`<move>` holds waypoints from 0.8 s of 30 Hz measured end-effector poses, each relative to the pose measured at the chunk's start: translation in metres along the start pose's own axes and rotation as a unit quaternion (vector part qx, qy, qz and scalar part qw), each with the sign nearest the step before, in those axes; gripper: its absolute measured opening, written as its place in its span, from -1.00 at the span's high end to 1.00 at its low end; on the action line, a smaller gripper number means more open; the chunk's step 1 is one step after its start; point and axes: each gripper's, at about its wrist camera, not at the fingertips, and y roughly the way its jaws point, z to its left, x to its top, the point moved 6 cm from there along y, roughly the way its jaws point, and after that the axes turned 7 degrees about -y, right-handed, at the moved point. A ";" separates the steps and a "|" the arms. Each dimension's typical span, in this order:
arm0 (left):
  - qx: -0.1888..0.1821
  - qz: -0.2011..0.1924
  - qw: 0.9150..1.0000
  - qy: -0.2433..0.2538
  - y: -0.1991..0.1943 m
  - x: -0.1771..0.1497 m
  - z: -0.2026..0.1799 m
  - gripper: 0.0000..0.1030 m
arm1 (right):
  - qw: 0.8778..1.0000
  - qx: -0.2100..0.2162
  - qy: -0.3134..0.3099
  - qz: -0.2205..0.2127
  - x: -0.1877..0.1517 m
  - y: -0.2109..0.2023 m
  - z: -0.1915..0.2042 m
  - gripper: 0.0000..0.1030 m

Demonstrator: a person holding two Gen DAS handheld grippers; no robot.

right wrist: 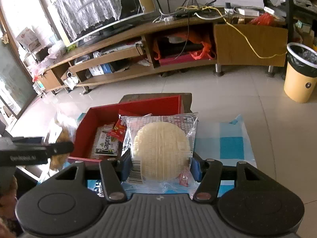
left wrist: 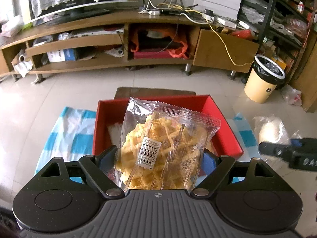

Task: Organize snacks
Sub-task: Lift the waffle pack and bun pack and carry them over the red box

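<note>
A: Left gripper (left wrist: 160,157) clamped on the waffle bag (left wrist: 164,150), held by its lower part so the top hangs free over the red box (left wrist: 103,123). Why so?

B: Likely so it drops flat inside.

A: Right gripper (right wrist: 161,167) pinches the wafer pack (right wrist: 160,150) at its sides, just beside the box's near corner, above the checked cloth (right wrist: 231,146).

B: Probably waiting its turn. Box already holds packets (right wrist: 108,142); free room is hard to judge, bags block the view.

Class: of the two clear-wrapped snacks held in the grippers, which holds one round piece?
The clear packet with the pale round wafer, in the right hand-held gripper; the other holds yellow waffle pieces.
</note>
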 end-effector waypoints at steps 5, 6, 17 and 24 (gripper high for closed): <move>0.002 -0.002 1.000 -0.004 0.010 0.013 0.007 -0.73 | 1.000 -0.001 0.004 0.006 0.011 0.020 0.001 -0.06; 0.004 -0.001 1.000 -0.006 0.013 0.015 0.009 -0.73 | 1.000 0.000 0.004 0.006 0.012 0.023 0.001 -0.06; 0.016 0.013 1.000 -0.018 0.035 0.027 0.024 -0.73 | 1.000 0.003 0.006 0.008 0.029 0.048 0.007 -0.06; 0.028 0.023 0.999 -0.020 0.050 0.029 0.026 -0.73 | 1.000 0.006 -0.003 0.019 0.033 0.070 0.015 -0.06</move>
